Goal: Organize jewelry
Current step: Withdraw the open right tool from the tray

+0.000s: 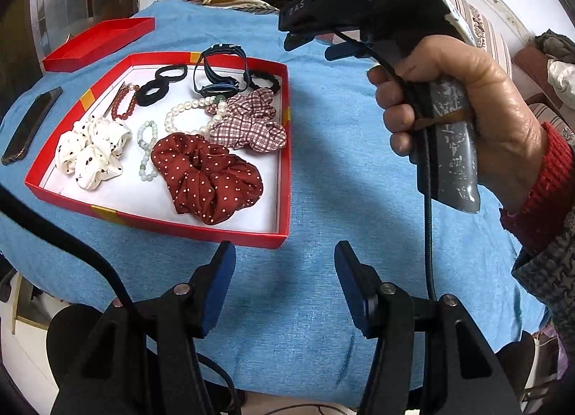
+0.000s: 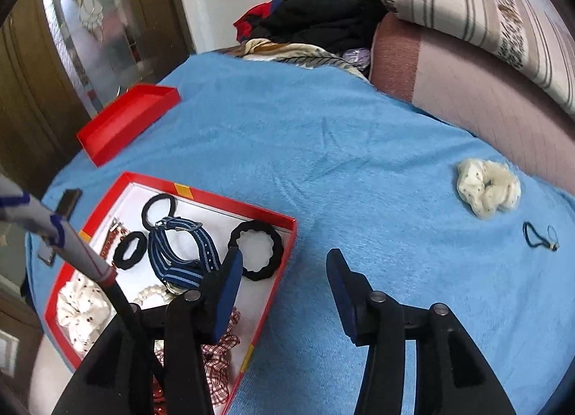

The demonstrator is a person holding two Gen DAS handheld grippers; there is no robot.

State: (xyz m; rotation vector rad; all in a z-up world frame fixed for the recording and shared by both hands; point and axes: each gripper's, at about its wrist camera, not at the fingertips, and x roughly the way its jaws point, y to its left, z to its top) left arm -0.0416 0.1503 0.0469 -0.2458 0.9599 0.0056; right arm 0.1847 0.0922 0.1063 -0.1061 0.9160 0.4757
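A red box (image 1: 284,149) with a white floor sits on the blue cloth and holds a dark red dotted scrunchie (image 1: 208,177), a plaid scrunchie (image 1: 251,123), a white dotted scrunchie (image 1: 91,152), a pearl bracelet (image 1: 187,113), a green bead bracelet (image 1: 147,149), black hair ties (image 1: 154,89) and a striped blue strap (image 2: 179,253). A cream scrunchie (image 2: 488,192) and a thin dark hair tie (image 2: 539,235) lie on the cloth at the right. My left gripper (image 1: 284,271) is open and empty near the box's front corner. My right gripper (image 2: 284,278) is open and empty over the box's right edge.
A red lid (image 1: 97,42) lies at the far left of the cloth. A black phone (image 1: 30,125) lies left of the box. Clothes (image 2: 316,23) are piled at the back, and a pink sofa (image 2: 467,91) with a striped cushion borders the right.
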